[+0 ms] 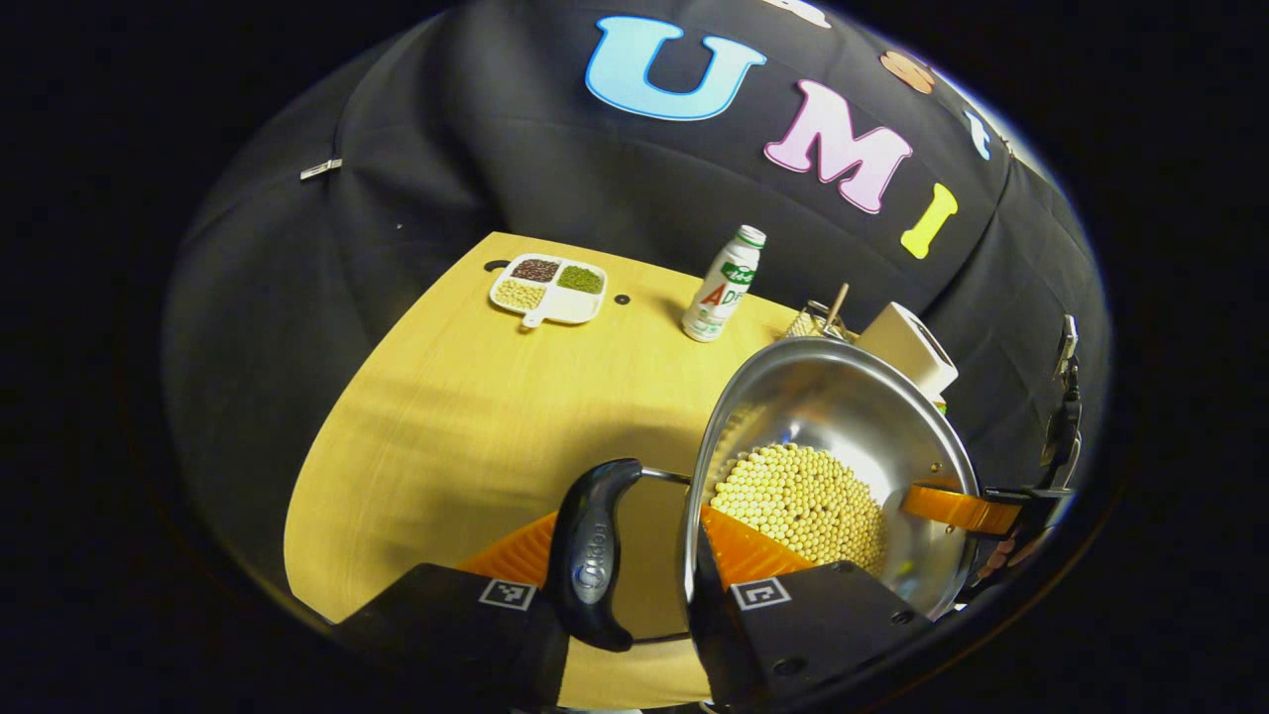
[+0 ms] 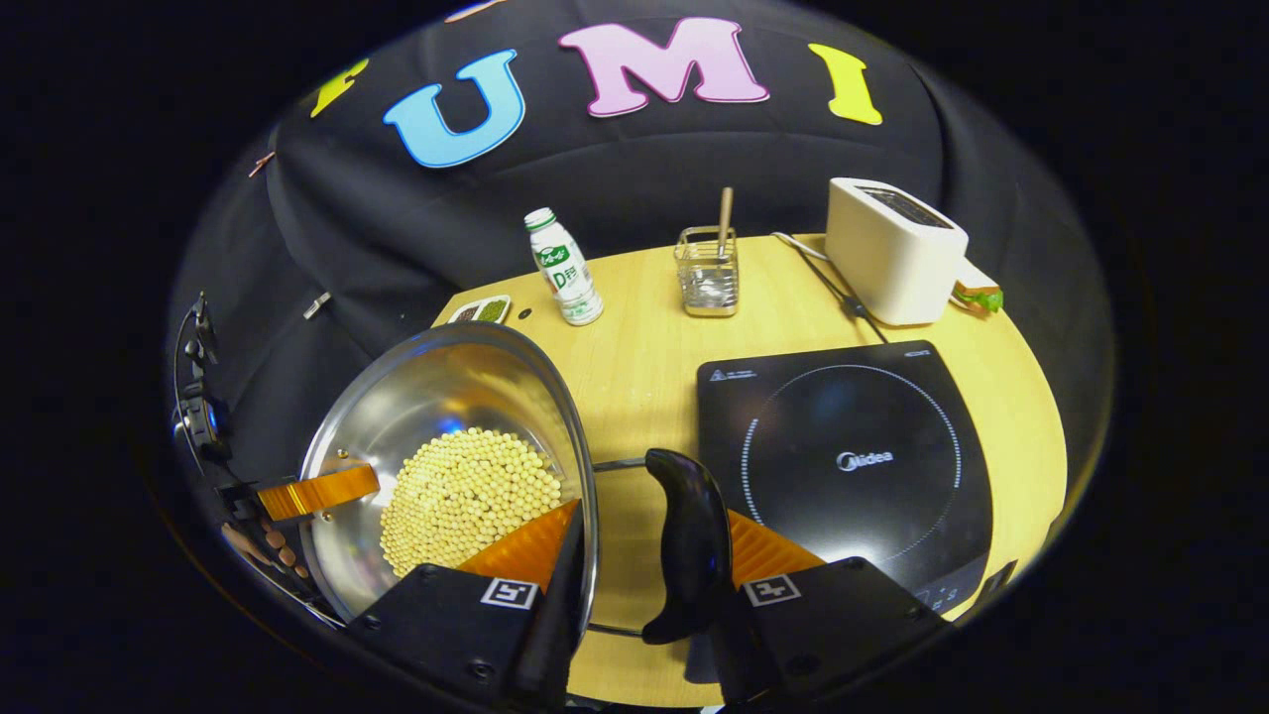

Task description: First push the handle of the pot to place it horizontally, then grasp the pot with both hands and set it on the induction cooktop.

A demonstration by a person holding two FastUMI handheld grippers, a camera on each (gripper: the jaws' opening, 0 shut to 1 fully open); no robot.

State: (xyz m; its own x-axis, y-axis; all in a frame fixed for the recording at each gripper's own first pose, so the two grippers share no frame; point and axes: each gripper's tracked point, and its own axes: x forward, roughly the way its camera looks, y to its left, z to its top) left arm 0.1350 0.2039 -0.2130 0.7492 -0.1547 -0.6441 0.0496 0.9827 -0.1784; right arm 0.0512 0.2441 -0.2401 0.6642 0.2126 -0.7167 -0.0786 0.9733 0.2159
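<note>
Standing behind pot [image 2: 446, 446]: bottle [image 2: 563, 268], toaster [image 2: 892, 248].

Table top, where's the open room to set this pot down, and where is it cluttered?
The cooktop is bare, right beside the pot. Bare wood lies between the snack tray and the pot. The back edge is crowded: bottle, utensil holder, toaster.

Silver pot [image 2: 416, 397], black cooktop [image 2: 843, 446]

Read "Midea" on induction cooktop [image 2: 851, 459]. Embossed logo on pot handle [image 1: 592, 555], illegible. Bottle [image 2: 565, 268] label print too small. Square coded tags on both grippers' finger mounts.
</note>
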